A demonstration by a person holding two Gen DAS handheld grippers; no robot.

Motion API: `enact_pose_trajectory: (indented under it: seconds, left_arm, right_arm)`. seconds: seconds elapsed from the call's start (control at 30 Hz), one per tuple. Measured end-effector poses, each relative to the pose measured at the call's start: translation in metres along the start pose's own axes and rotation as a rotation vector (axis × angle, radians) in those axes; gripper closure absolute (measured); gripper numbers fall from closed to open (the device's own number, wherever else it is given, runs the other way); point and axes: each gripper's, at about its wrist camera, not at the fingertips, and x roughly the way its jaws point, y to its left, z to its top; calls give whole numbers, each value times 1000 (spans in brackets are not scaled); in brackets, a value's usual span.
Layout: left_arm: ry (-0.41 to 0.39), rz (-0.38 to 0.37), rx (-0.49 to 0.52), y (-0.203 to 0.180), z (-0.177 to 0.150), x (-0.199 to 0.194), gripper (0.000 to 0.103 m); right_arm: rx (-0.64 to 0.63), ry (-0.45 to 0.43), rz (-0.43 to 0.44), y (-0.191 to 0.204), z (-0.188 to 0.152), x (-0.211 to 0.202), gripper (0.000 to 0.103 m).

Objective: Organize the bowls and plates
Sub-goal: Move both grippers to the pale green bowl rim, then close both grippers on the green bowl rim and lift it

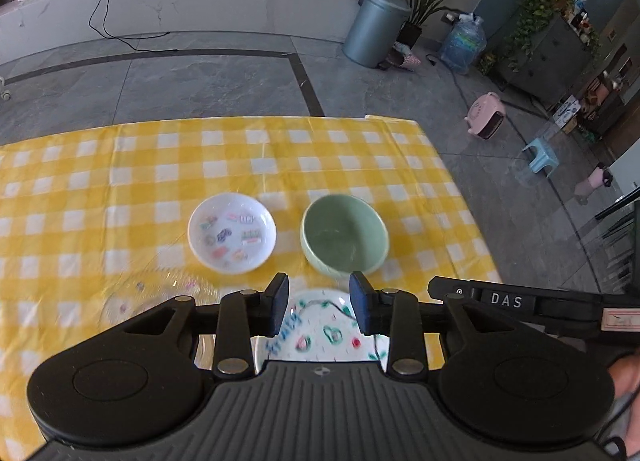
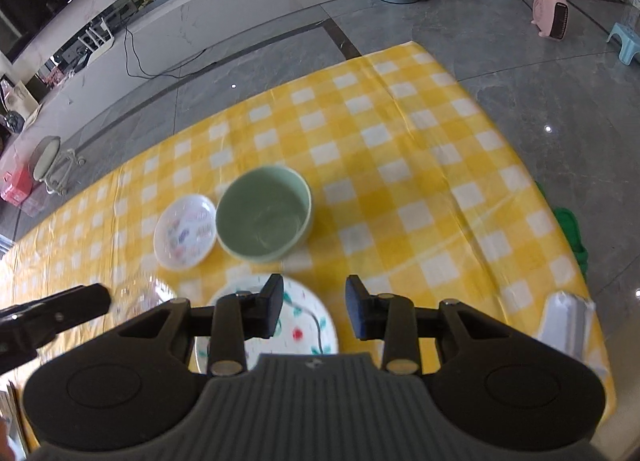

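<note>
Clear dish [image 1: 160,301]: at the far left, near us on the surface [image 1: 120,165], we see a see-through dish, blurred and easy to miss; we judge that a tool swinging low could clip it.
Small white plate [image 1: 232,233]: it lies flat beside the green bowl; we judge a shallow rim like this can slide away if the pads nudge it instead of closing on it.
Left tool [image 1: 319,303]: we see its jaws partly apart, nothing between them, hovering over the patterned plate [image 1: 320,329].
Green bowl [image 1: 344,239]: upright and empty, just right of the small plate; pinched on one wall, we reckon it may tip.
Right tool [image 2: 314,307]: partly apart and empty too, just beside the left one; we fear the two could knock together over that plate.
</note>
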Motion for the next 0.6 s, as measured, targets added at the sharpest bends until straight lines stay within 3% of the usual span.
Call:
enact_pose_trajectory:
  seconds: [0.23,0.6]
  left_arm:
    - [11,12,-12,4,18,50,65]
    - [81,28,-36,12,25,115,69]
  right_arm:
    - [-69,-28,-9,11,23,42,70]
    - [-54,34,-10,10,39,108,82]
